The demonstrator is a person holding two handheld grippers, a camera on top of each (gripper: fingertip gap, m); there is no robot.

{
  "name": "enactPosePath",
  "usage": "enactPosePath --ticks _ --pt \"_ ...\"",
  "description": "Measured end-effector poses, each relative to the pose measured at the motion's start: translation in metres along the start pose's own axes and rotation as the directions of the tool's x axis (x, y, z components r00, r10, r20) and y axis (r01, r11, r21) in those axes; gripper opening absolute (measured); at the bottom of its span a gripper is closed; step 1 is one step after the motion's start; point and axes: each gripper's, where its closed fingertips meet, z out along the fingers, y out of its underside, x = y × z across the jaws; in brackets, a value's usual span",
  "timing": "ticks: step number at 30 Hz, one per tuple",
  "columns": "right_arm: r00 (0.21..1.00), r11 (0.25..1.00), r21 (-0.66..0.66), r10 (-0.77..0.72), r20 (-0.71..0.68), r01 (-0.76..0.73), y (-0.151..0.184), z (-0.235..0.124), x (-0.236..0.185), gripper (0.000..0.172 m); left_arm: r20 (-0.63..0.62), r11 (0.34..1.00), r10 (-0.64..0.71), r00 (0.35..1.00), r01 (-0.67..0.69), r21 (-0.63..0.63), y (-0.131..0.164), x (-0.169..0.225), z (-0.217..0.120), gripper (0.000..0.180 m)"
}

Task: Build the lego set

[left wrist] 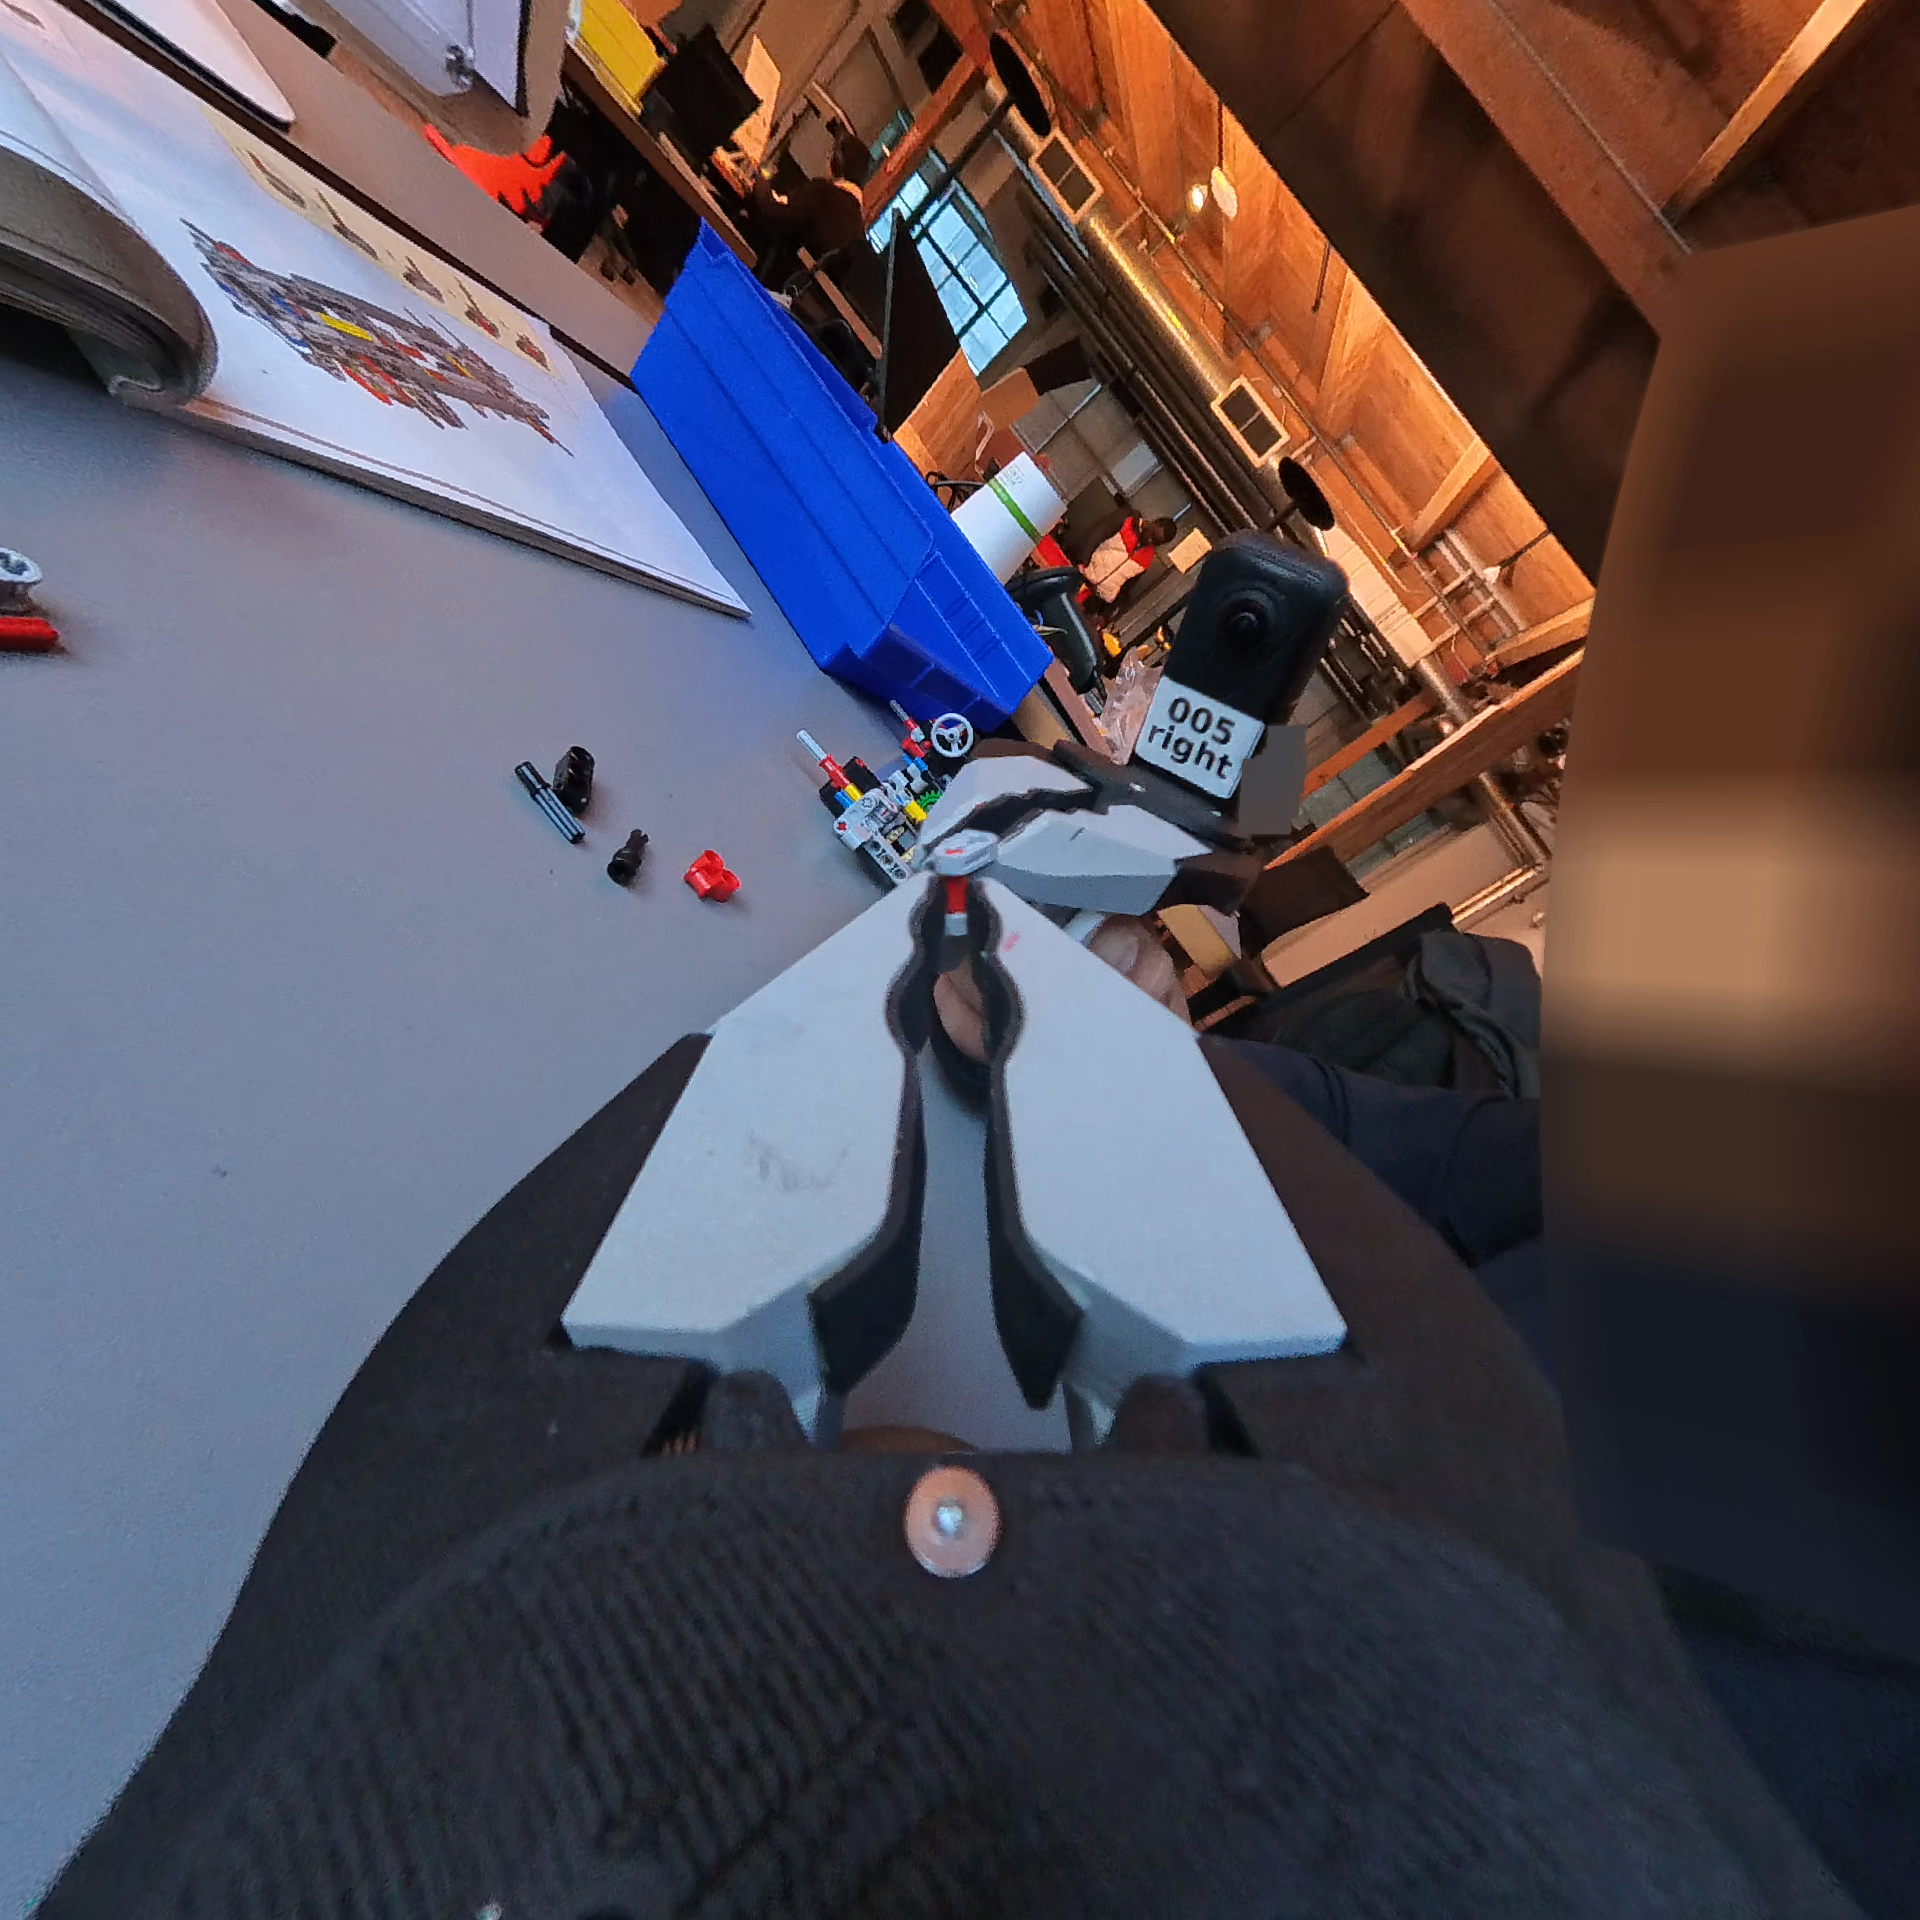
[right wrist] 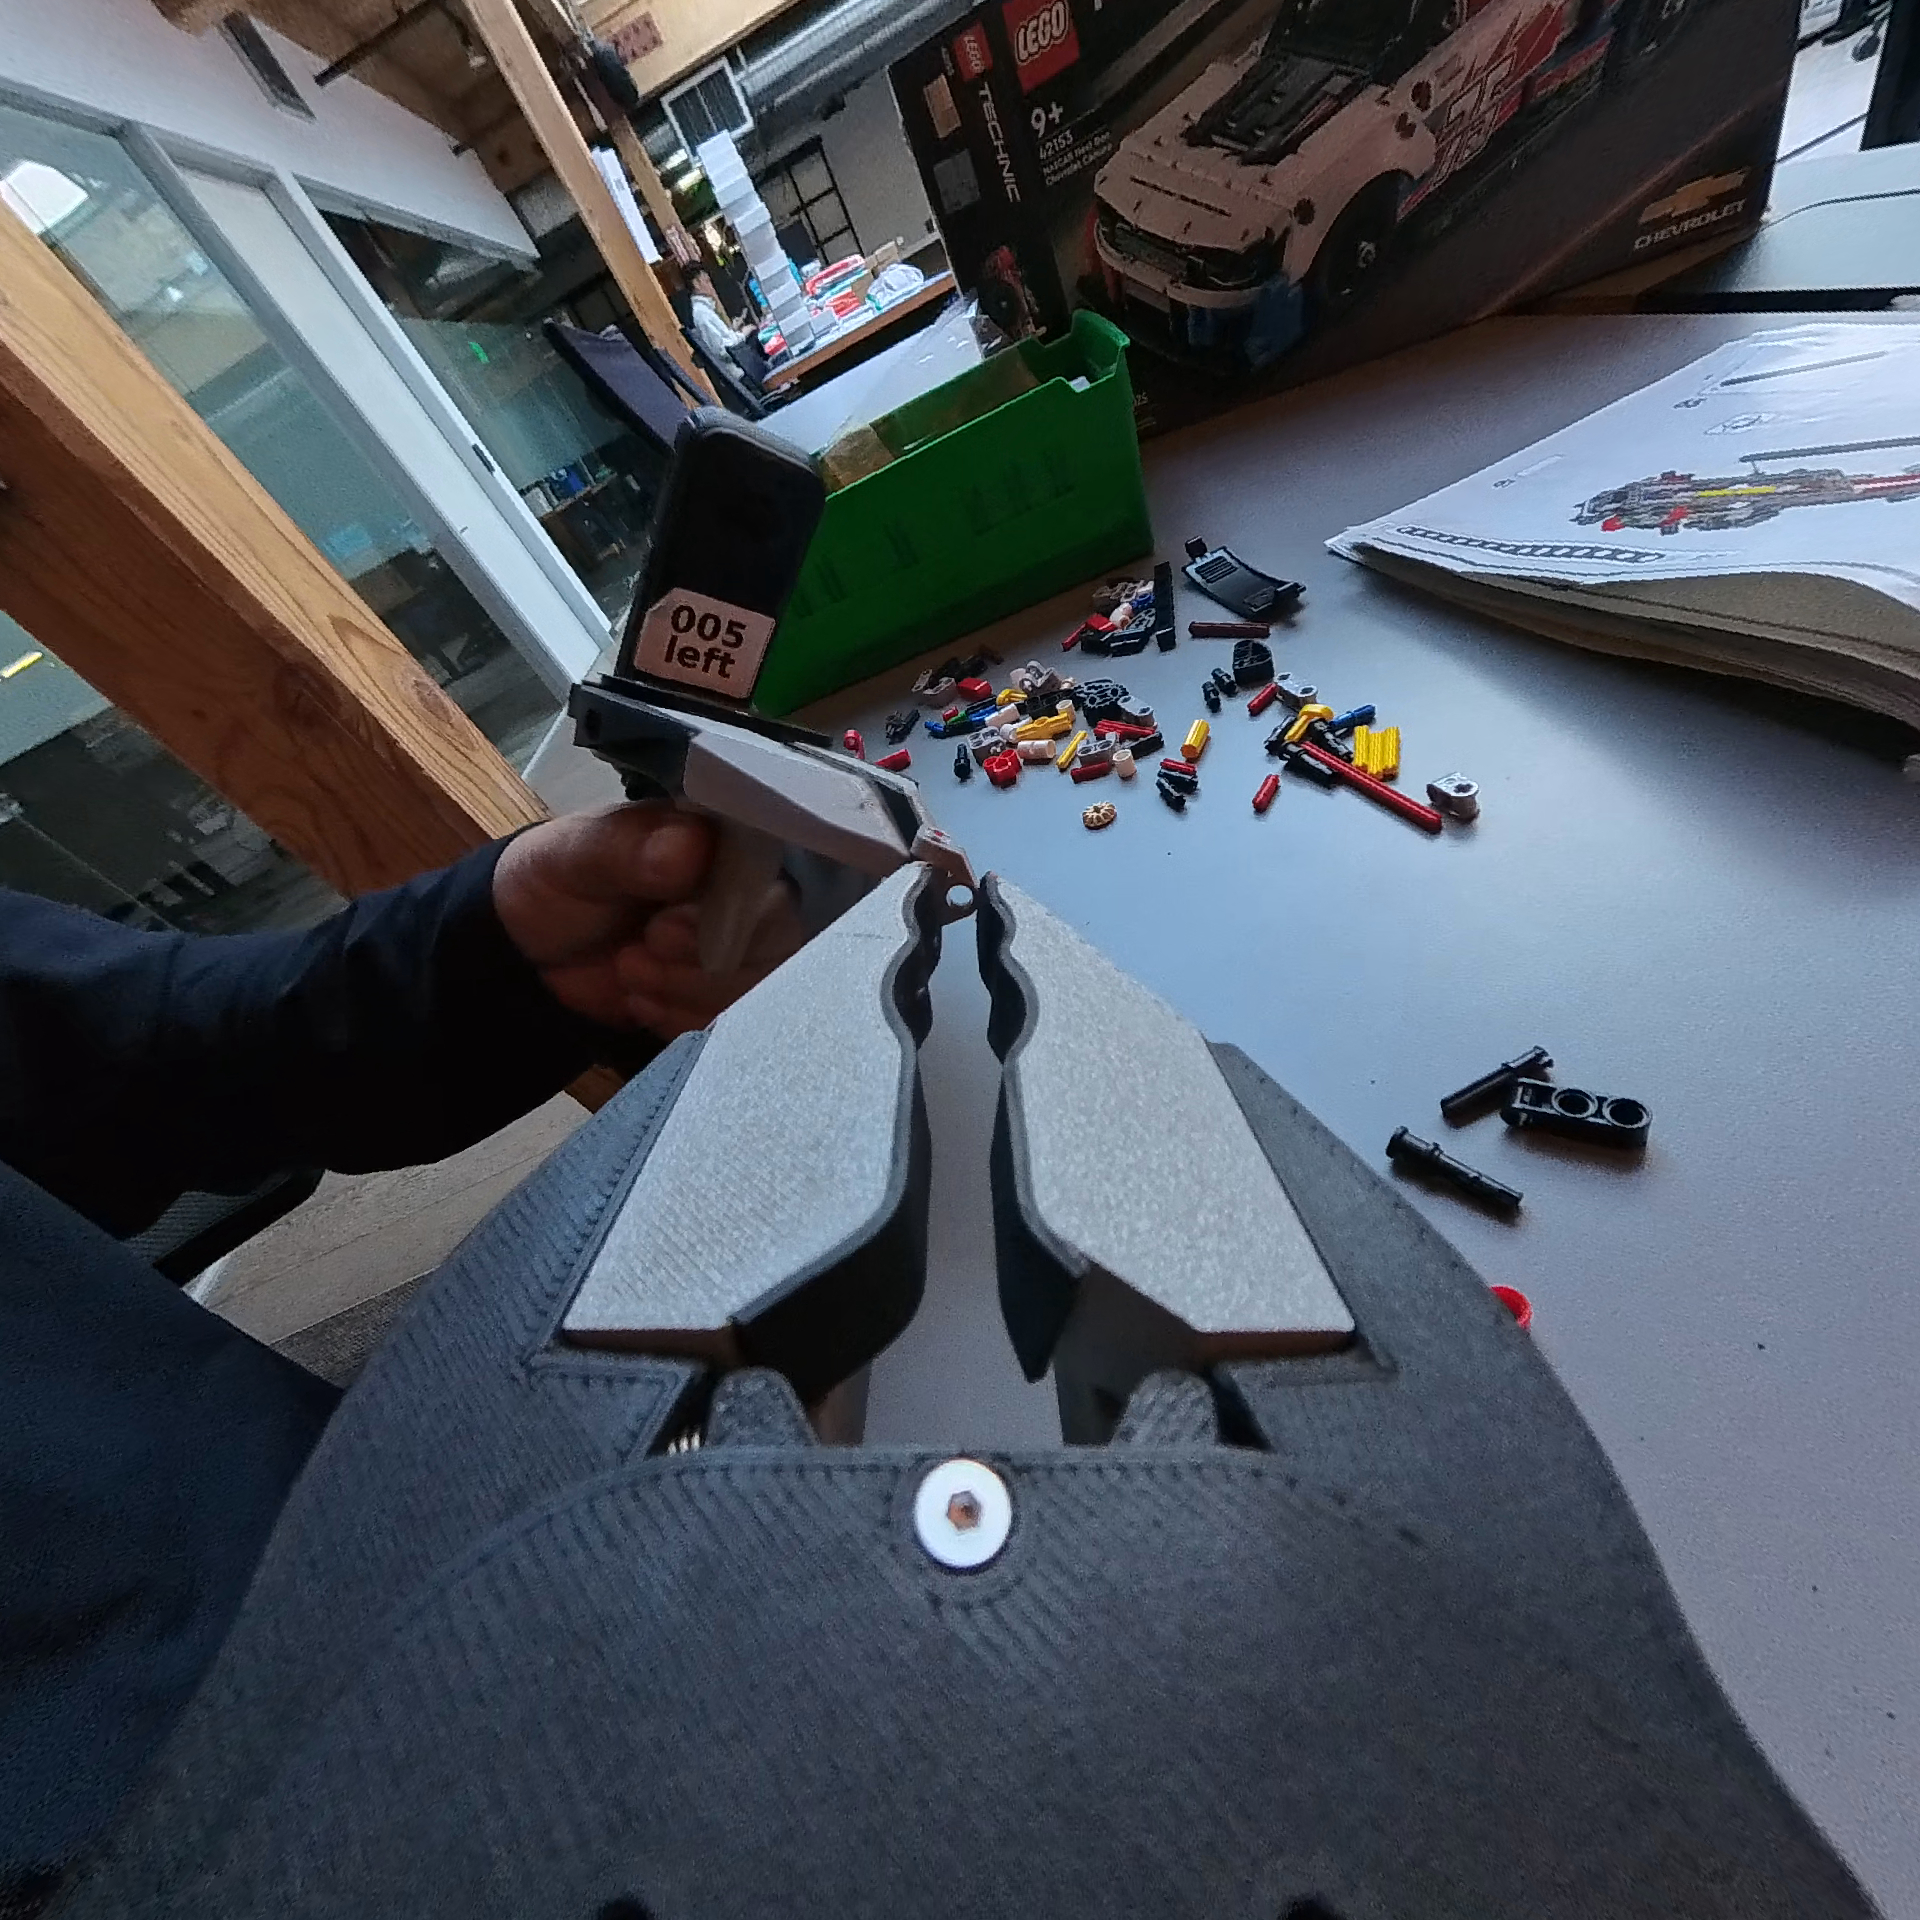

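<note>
We're in close on the two claws, meeting tip to tip above the near edge of the grey table [left wrist: 312, 1039]. The left claw [left wrist: 954, 920] is clenched on a small red-and-grey pin [left wrist: 953, 902], with both dark pads pinching its shaft and its head poking out beyond the tips. The right claw [right wrist: 954, 902] comes in from the other side, clamped on a little grey connector [left wrist: 966, 852] with a round hole at its end.

The connector sits right on the head of the pin, and the two parts look touching. It reads to us as each claw holding one part, with pin and connector brought end to end in the air. Holding them above the table leaves room all round both parts.

A hand [right wrist: 623, 914] in a dark sleeve grips the left tool's handle.

- **Just beside the claws:** a partly built assembly [left wrist: 883, 800] stands on the table.
- **A little further out:** a black axle pin [left wrist: 549, 800] and a red connector [left wrist: 712, 875] lie by themselves.
- **Well apart:** the pile of loose pieces [right wrist: 1122, 717] lies spread out, in front of a green bin [right wrist: 966, 520].
- **Beside it all:** the instruction booklet [left wrist: 416, 416] lies open, next to a blue bin [left wrist: 821, 499].
</note>
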Motion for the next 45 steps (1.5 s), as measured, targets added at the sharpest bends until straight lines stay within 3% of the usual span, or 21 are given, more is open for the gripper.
enactPosePath --ticks 9,13,19,33,45 --pt "1.000 1.000 0.004 0.006 -0.011 -0.006 0.000 0.000 0.001 0.003 0.015 0.998 -0.010 1.000 0.009 0.070 -0.003 -0.002 0.002 0.001" --pt "0.999 0.999 -0.007 0.042 -0.035 -0.042 0.004 -0.001 0.007 0.004 0.117 0.992 0.124 0.985 -0.124 -0.011 0.003 -0.007 0.004 0.001" --pt "0.998 1.000 -0.007 0.021 -0.062 -0.021 0.004 -0.001 0.006 0.004 0.071 0.989 0.117 0.991 -0.110 -0.095 0.007 -0.006 0.003 0.002" --pt "0.991 0.995 -0.021 0.098 -0.087 -0.100 0.011 0.003 0.016 0.004 0.059 0.986 0.106 0.993 -0.097 -0.134 0.012 -0.019 0.004 0.002" --pt "0.985 0.988 -0.016 0.150 -0.086 -0.152 0.011 0.005 0.023 0.004 0.133 0.917 0.344 0.930 -0.303 -0.259 0.008 -0.025 0.006 0.002"
